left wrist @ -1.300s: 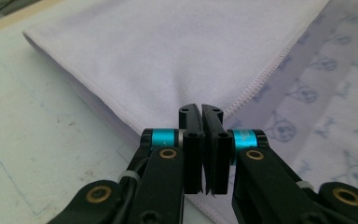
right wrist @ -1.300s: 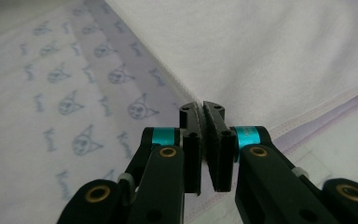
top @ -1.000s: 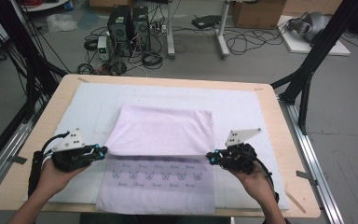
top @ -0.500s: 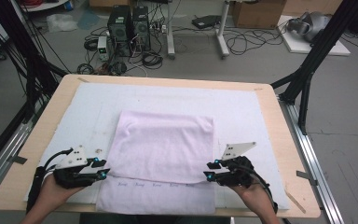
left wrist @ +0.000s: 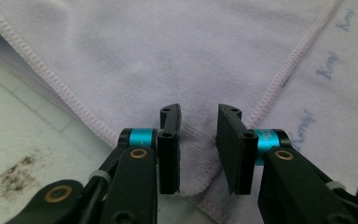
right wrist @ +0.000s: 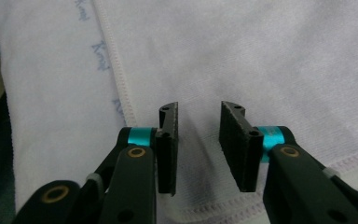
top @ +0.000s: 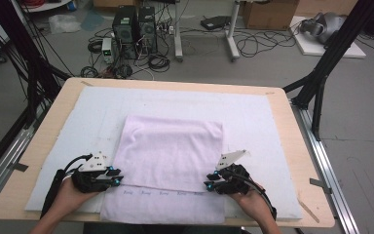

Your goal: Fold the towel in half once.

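Both hand-held grippers, left (top: 115,180) and right (top: 208,185), spread, just closing, astride folded towel (top: 170,151) corners; pad (top: 78,117) margins free.

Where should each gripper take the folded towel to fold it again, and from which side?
Likely the two near corners of the towel's upper layer. The left gripper and right gripper come from the person's side, jaws astride the stitched hem, which lies loose and liftable.

Soft lilac terry towel (top: 170,156) with stitched hems, on a white padded mat (top: 78,122) covering a matt wooden table (top: 282,117).
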